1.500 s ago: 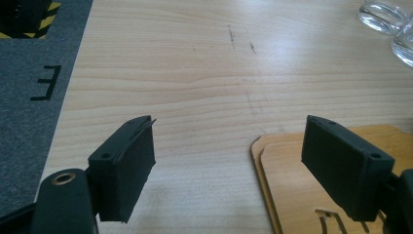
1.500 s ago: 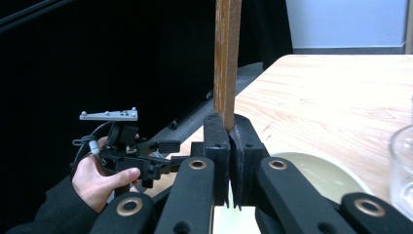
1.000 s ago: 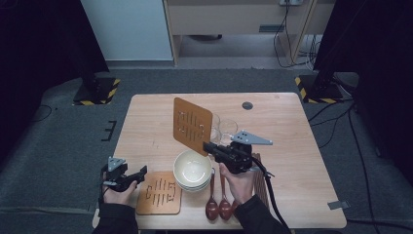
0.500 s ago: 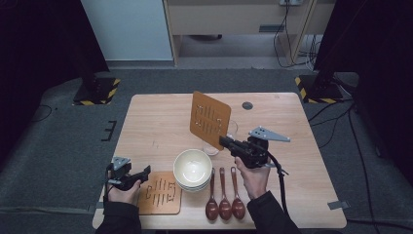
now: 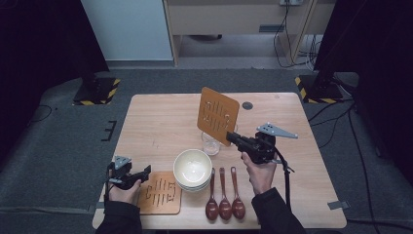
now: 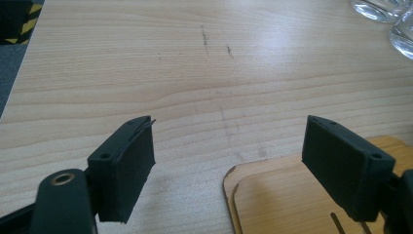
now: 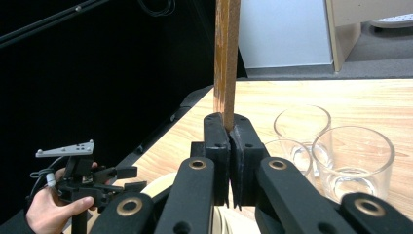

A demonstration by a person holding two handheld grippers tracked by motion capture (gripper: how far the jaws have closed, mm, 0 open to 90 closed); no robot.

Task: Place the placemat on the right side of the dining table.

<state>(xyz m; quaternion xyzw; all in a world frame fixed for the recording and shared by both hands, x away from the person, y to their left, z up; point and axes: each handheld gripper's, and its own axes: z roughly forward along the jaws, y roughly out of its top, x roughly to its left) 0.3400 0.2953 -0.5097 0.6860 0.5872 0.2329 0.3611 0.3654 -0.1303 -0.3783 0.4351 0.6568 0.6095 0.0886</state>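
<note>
The right tongs (image 5: 233, 137) are clamped on the lower edge of a thin, square, orange-brown wooden coaster with cut slots (image 5: 218, 115), which they hold lifted above the light wooden desk (image 5: 160, 117), standing nearly on edge over the middle of the desk. In the right gripper view the coaster (image 7: 227, 53) rises straight up from between the two black jaws, which are pressed together on it with no gap to either side. Just below and beside the lifted coaster stand clear drinking glasses (image 5: 211, 143), seen close in the right gripper view as three glasses (image 7: 351, 158) on the desk to one side of the jaws. The left tongs (image 5: 144, 172) rest low at the near left of the desk with their jaws apart and nothing between them; they point toward a second slotted wooden coaster (image 5: 160, 192) that lies flat on the desk, its rounded corner (image 6: 272, 195) reaching in under the gap between the jaws. Next to that flat coaster sits a stack of white round bowls (image 5: 193, 168), and beside the stack three dark brown wooden spoons (image 5: 224, 197) lie side by side.
</note>
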